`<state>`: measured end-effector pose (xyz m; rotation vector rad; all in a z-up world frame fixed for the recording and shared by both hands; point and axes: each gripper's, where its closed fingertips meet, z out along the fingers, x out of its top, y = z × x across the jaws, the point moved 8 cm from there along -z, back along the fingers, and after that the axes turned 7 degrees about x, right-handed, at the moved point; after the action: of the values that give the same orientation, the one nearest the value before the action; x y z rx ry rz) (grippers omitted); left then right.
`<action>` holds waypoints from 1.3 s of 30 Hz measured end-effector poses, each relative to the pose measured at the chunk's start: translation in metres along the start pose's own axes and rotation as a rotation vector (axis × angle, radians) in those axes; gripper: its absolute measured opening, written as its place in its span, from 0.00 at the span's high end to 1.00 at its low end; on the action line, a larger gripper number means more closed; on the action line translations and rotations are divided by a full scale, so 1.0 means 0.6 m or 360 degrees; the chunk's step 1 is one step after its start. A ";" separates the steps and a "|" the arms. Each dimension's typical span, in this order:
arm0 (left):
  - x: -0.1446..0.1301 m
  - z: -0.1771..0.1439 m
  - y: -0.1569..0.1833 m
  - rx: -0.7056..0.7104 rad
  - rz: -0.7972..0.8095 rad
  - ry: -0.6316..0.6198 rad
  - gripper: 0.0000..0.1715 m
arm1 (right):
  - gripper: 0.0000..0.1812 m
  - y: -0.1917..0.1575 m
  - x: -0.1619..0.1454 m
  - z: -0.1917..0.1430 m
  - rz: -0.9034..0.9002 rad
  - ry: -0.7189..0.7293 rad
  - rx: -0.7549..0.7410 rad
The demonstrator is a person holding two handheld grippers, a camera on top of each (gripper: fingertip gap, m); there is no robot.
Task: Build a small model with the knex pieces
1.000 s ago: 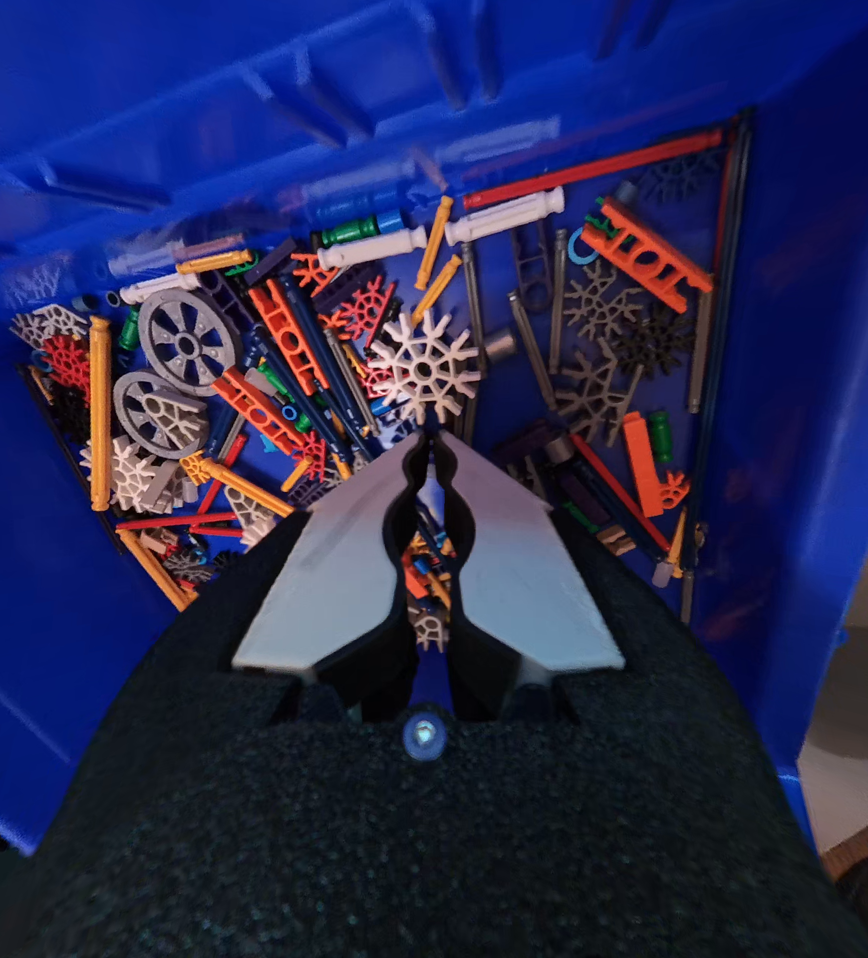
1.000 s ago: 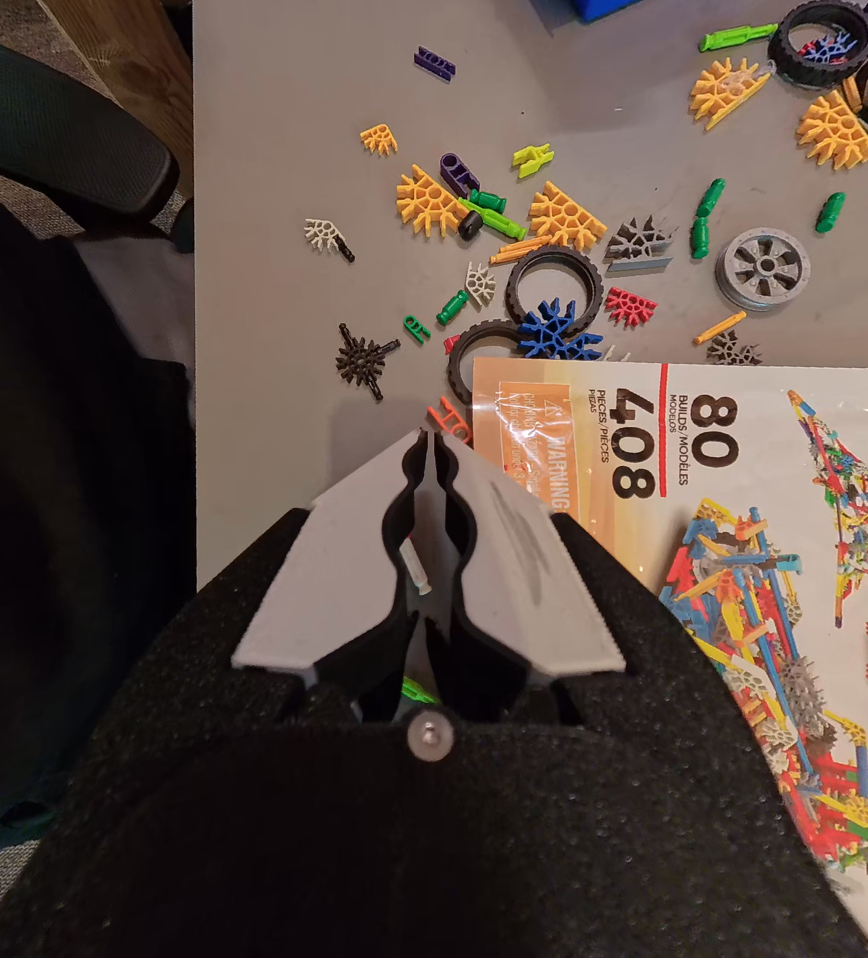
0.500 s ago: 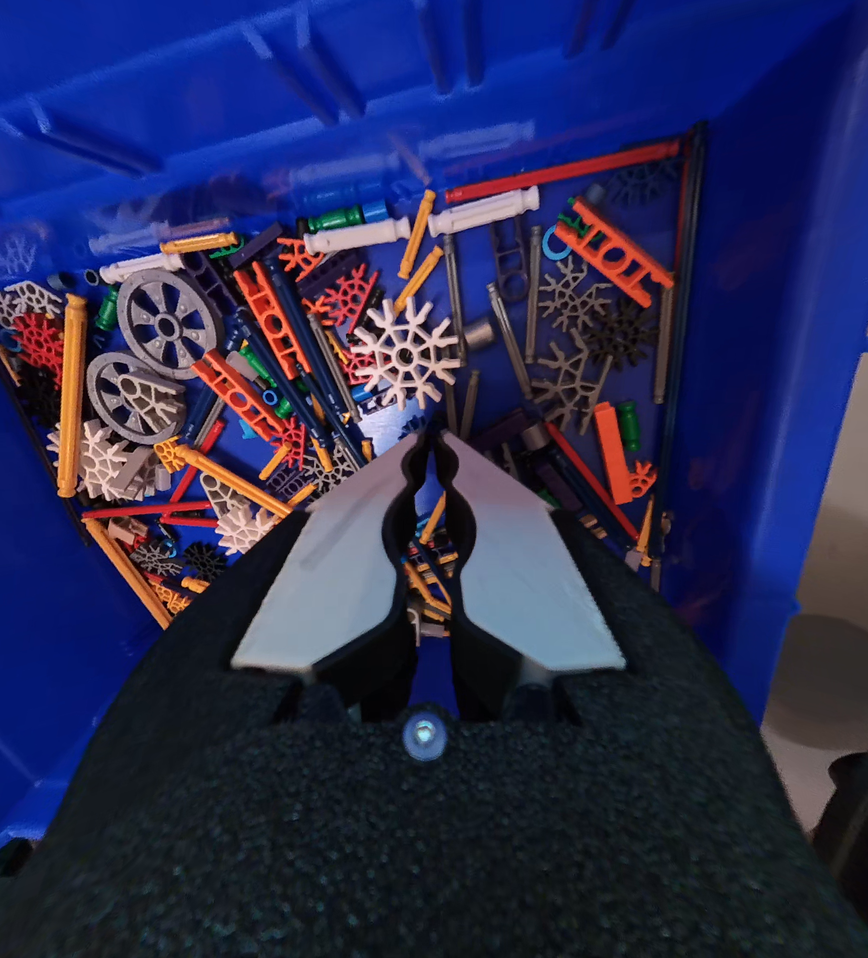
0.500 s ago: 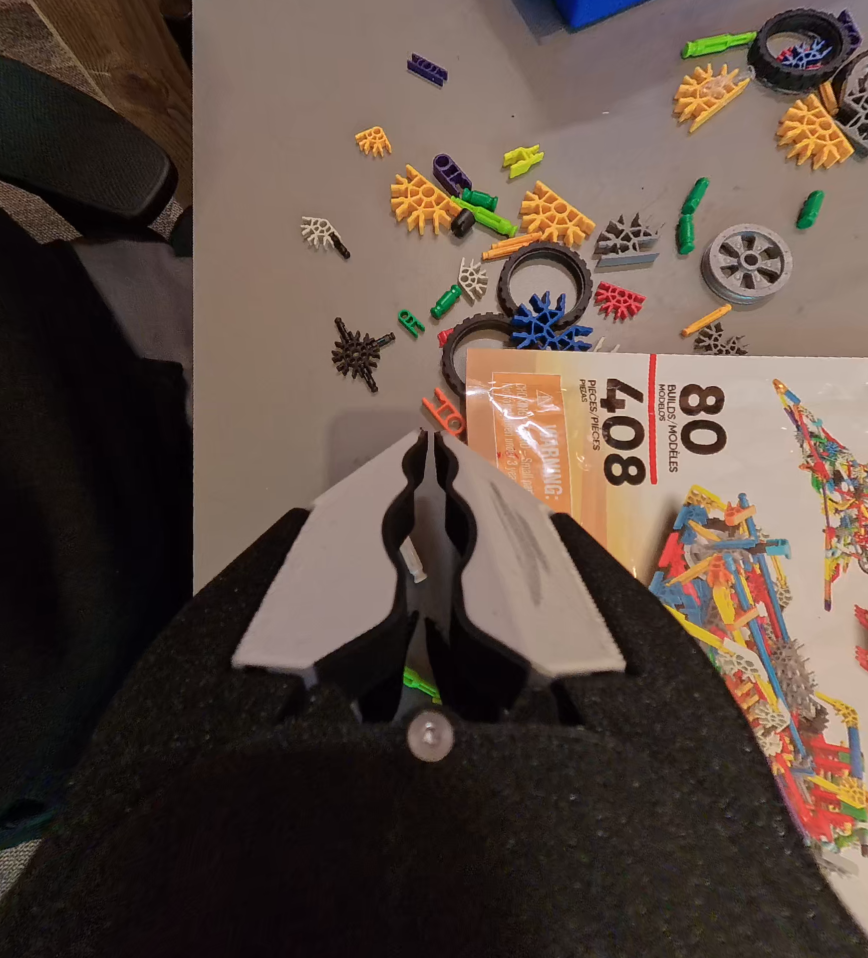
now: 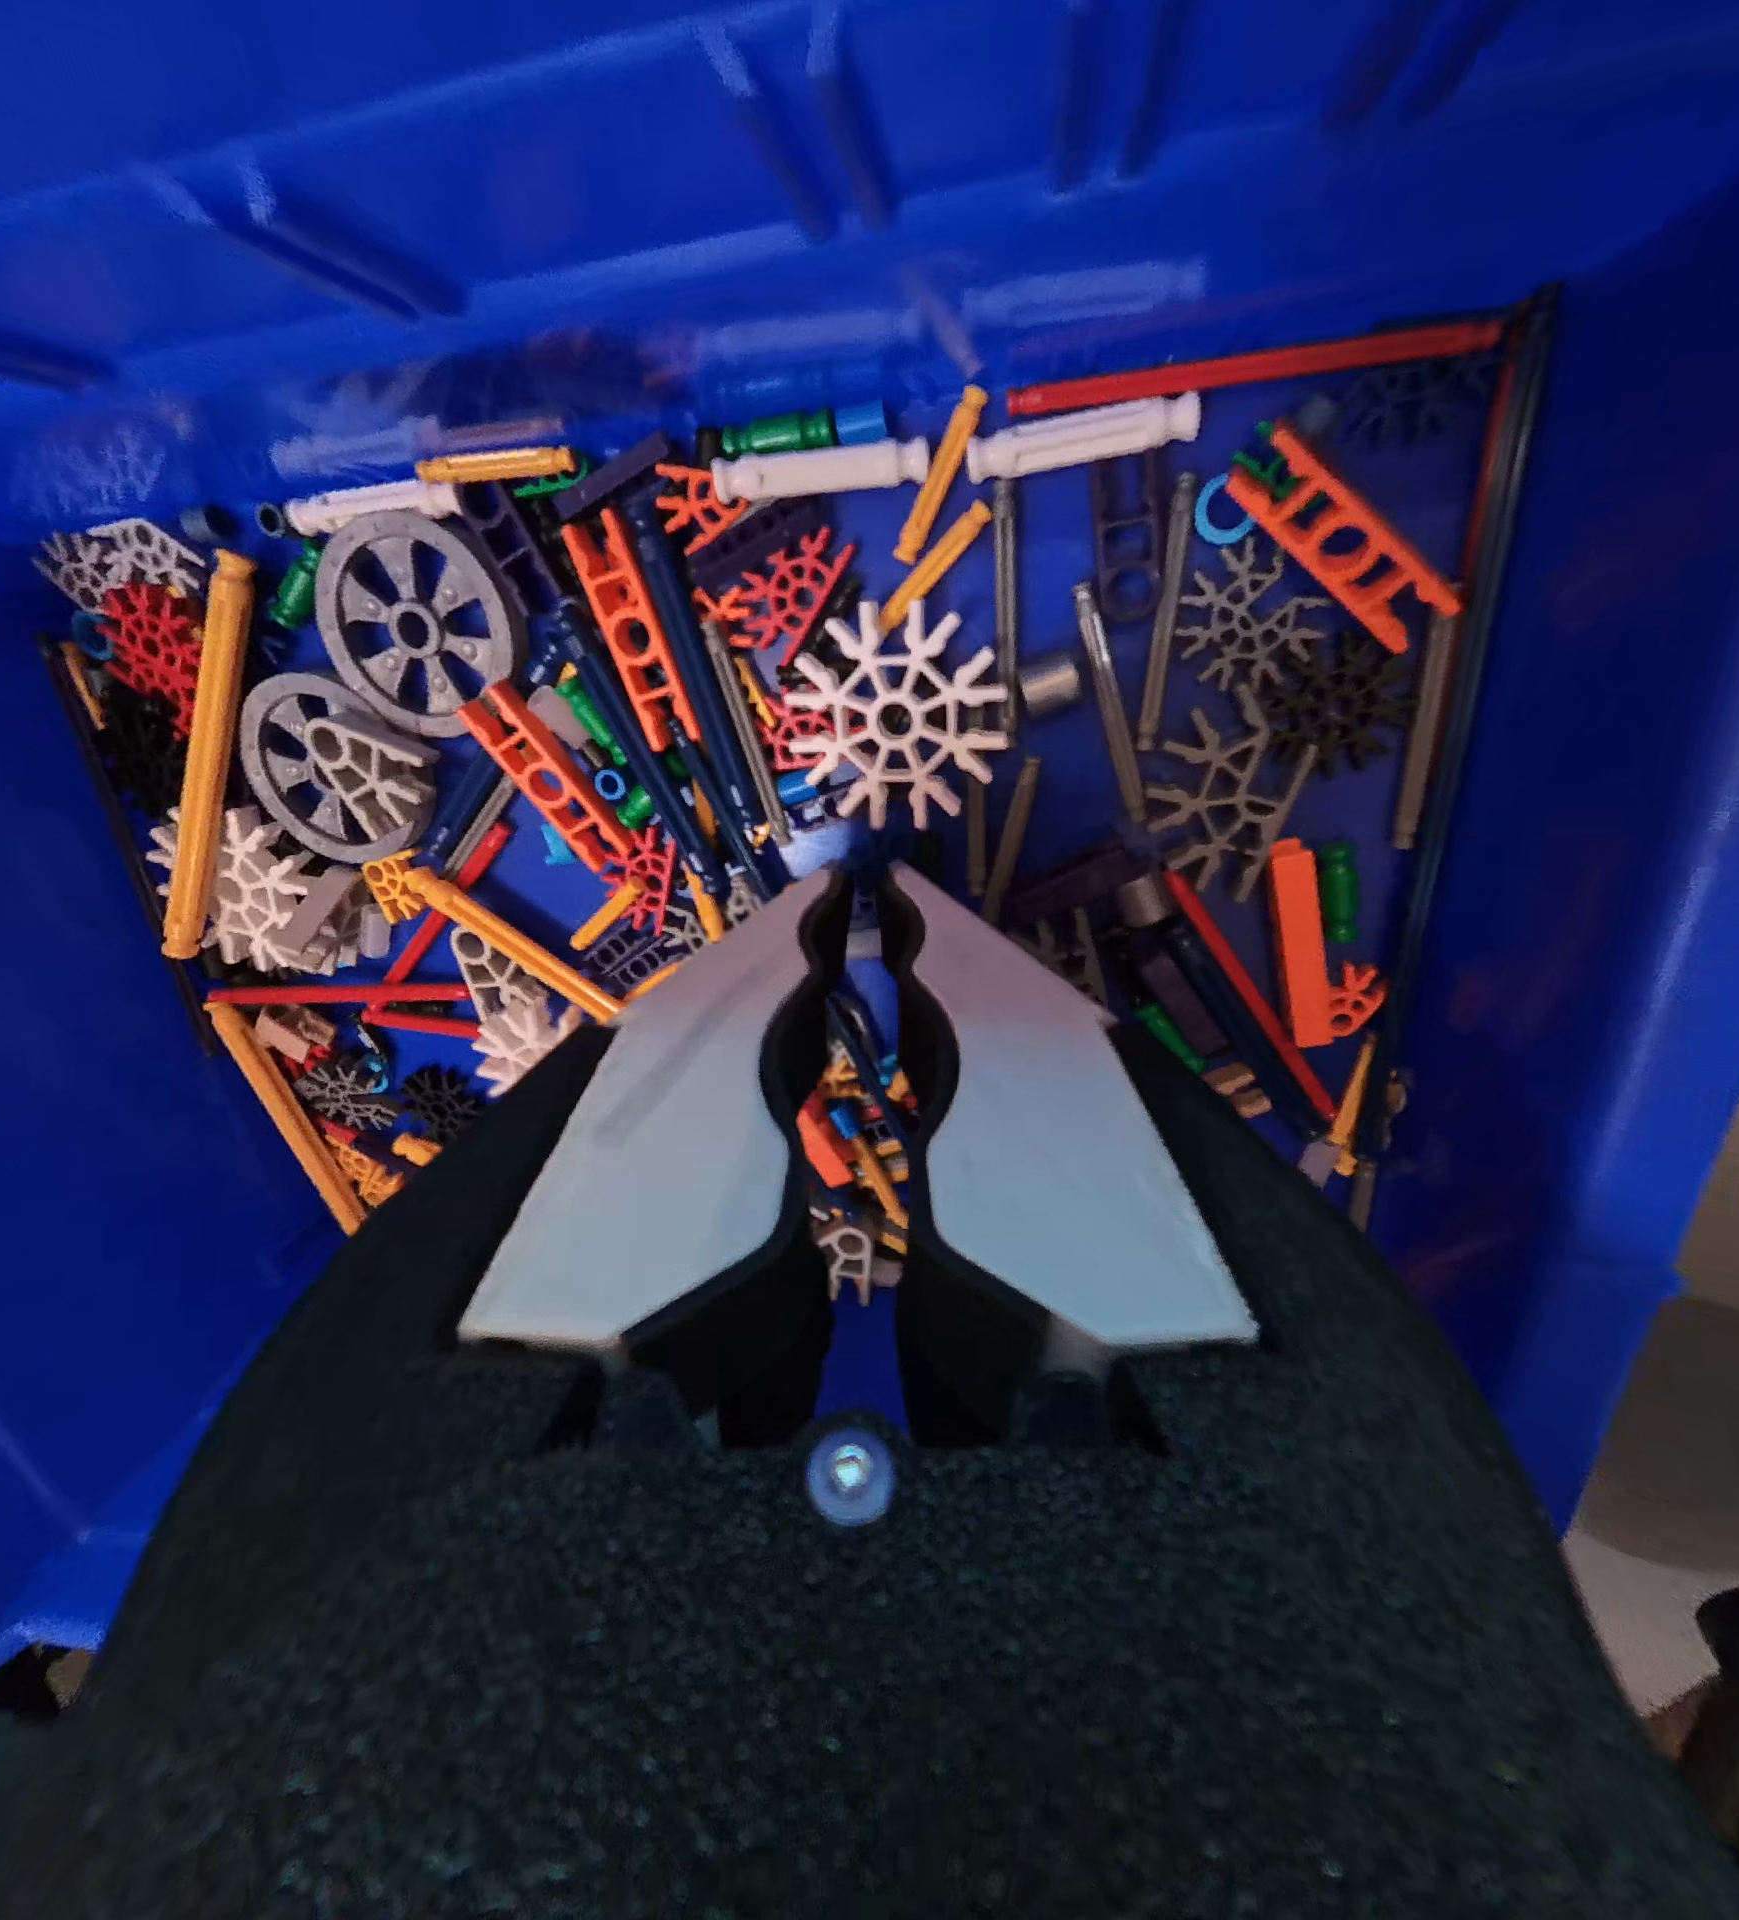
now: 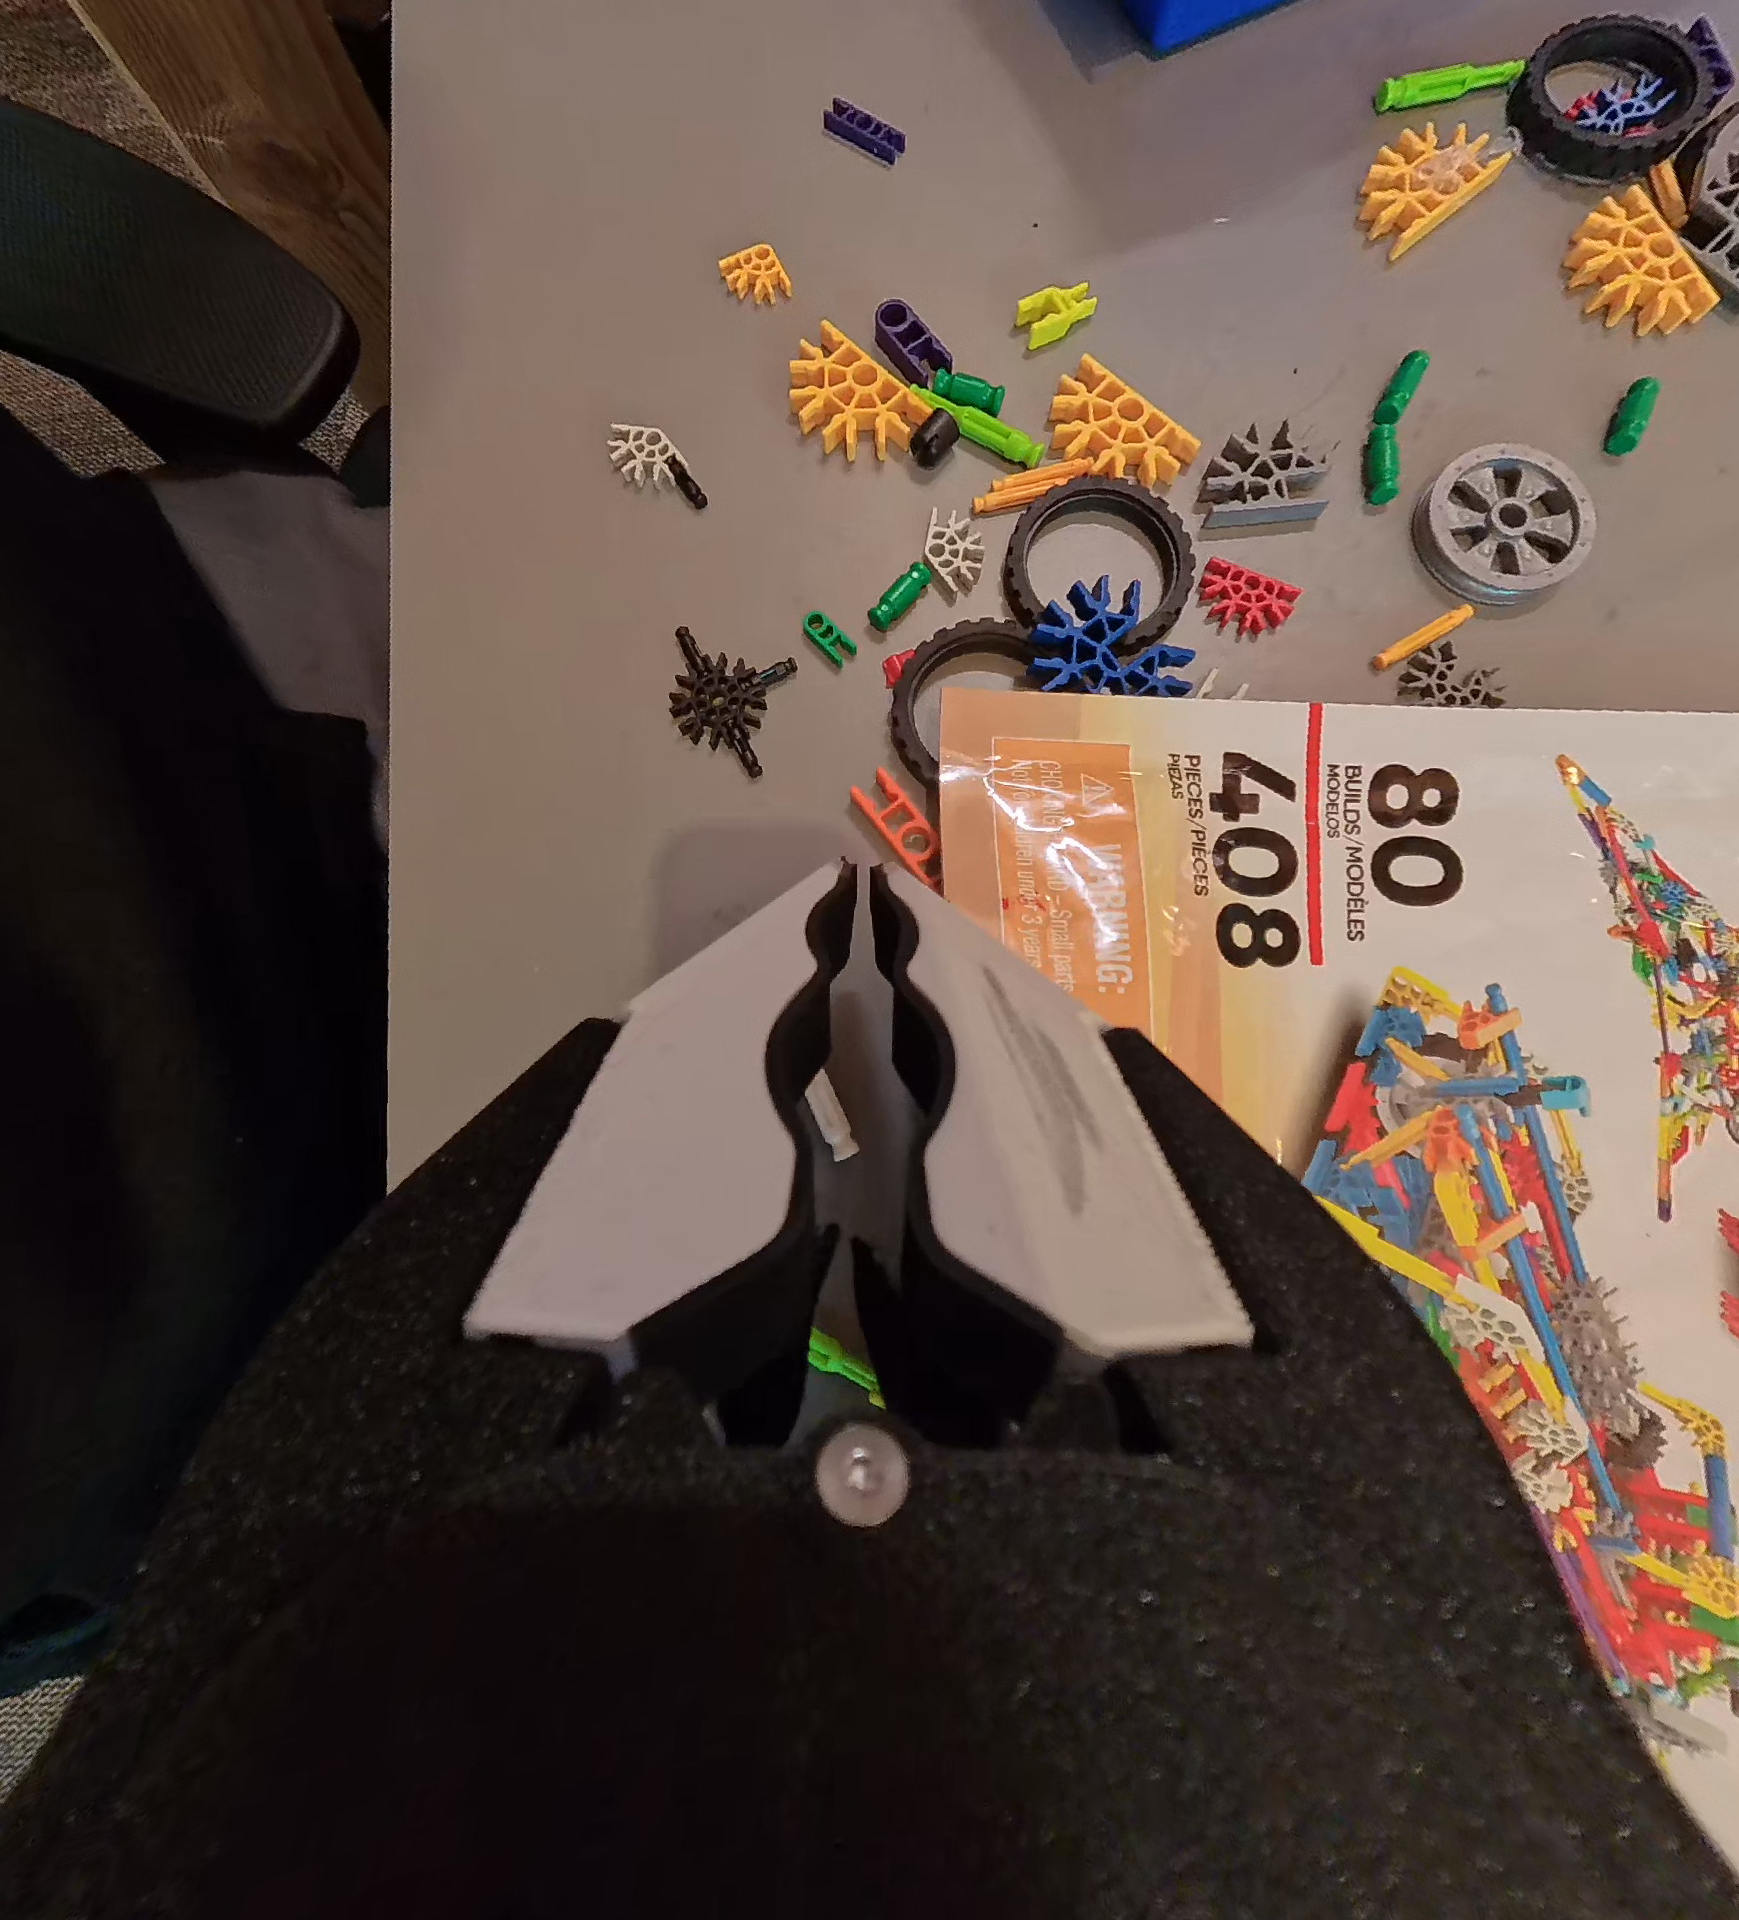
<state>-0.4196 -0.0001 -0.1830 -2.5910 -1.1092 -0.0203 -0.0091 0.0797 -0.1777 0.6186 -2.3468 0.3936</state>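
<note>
Left wrist view, near to far: the left gripper, its jaws closed to a thin slit with nothing seen between them, hangs inside a deep blue plastic bin above a loose heap of construction-toy rods and connectors. Nearest beyond its tips lies a white snowflake-shaped plastic connector; two grey spoked plastic wheels lie toward the bin's left wall, an orange ladder-like plastic strut near its far right corner. Steep walls on all sides confine sideways travel; the only free way is upward.

Right wrist view: the right gripper, likewise closed and empty at the tips, hovers over the near left part of a grey table, just beside the left edge of a glossy printed instruction booklet. A black star-shaped plastic connector lies just beyond, then black rubber tyre rings touching the booklet's far edge, and yellow fan-shaped plastic connectors farther off. The table's left edge runs close by, with a dark chair armrest beyond it.
</note>
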 end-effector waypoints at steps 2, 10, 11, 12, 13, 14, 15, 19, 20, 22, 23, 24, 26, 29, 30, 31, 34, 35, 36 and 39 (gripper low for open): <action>-0.002 0.006 -0.011 0.0091 -0.0007 -0.0061 0.98 | 0.99 0.000 0.000 0.000 -0.0001 0.0001 0.0000; -0.003 -0.016 0.009 -0.0032 -0.0040 0.0038 1.00 | 0.99 -0.001 -0.004 -0.005 0.0000 0.0003 -0.0007; -0.005 -0.014 0.011 -0.0035 -0.0031 0.0005 1.00 | 0.99 0.000 -0.004 -0.004 0.0000 0.0004 -0.0008; -0.005 -0.012 0.013 -0.0036 -0.0016 -0.0006 1.00 | 0.99 0.000 -0.003 -0.005 -0.0001 0.0007 -0.0008; -0.003 -0.009 0.014 -0.0027 -0.0009 0.0001 1.00 | 0.99 0.000 -0.002 -0.005 -0.0004 0.0011 -0.0009; -0.002 -0.007 0.014 -0.0030 -0.0006 -0.0004 1.00 | 0.99 0.000 -0.001 -0.005 -0.0006 0.0016 -0.0010; -0.002 -0.004 0.015 -0.0029 0.0004 -0.0024 1.00 | 0.99 0.000 0.000 -0.005 -0.0007 0.0019 -0.0010; 0.003 -0.001 0.019 -0.0052 0.0020 -0.0010 1.00 | 0.99 -0.002 -0.001 -0.004 -0.0010 0.0020 -0.0007; 0.003 -0.001 0.018 -0.0044 0.0014 -0.0010 0.99 | 0.99 -0.002 -0.001 -0.005 -0.0010 0.0020 -0.0008; 0.001 0.001 0.016 -0.0035 0.0007 -0.0022 1.00 | 0.99 -0.003 -0.002 -0.006 -0.0009 0.0022 -0.0009; 0.001 0.001 0.016 -0.0033 0.0003 -0.0021 0.99 | 0.99 -0.003 -0.002 -0.006 -0.0009 0.0022 -0.0009; 0.001 0.001 0.016 -0.0029 0.0005 -0.0022 0.99 | 0.99 -0.003 -0.002 -0.007 -0.0010 0.0022 -0.0010; 0.002 0.001 0.016 -0.0035 0.0000 -0.0024 0.99 | 0.99 -0.003 -0.002 -0.007 -0.0012 0.0026 -0.0012; 0.003 0.000 0.018 -0.0055 -0.0005 -0.0015 0.99 | 0.99 -0.003 -0.002 -0.008 -0.0012 0.0033 -0.0015; 0.002 0.000 0.019 -0.0062 -0.0005 -0.0012 0.99 | 0.99 -0.003 -0.003 -0.009 -0.0011 0.0033 -0.0016; 0.002 -0.001 0.019 -0.0065 -0.0005 -0.0007 0.99 | 0.99 -0.003 -0.003 -0.009 -0.0011 0.0034 -0.0017; 0.001 0.000 0.018 -0.0051 -0.0008 -0.0015 0.98 | 0.99 -0.003 -0.005 -0.010 -0.0008 0.0031 -0.0018; 0.002 0.001 0.018 -0.0041 -0.0001 -0.0016 0.98 | 0.99 -0.003 -0.006 -0.010 -0.0009 0.0031 -0.0017; 0.002 0.002 0.016 -0.0030 -0.0004 -0.0019 0.98 | 0.99 -0.003 -0.006 -0.010 -0.0009 0.0032 -0.0016; 0.001 0.004 0.011 0.0013 -0.0011 -0.0038 0.97 | 0.99 -0.003 -0.005 -0.010 -0.0011 0.0036 -0.0017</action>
<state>-0.4148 -0.0030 -0.1871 -2.5866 -1.1244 0.0132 -0.0027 0.0817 -0.1753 0.6143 -2.3230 0.3831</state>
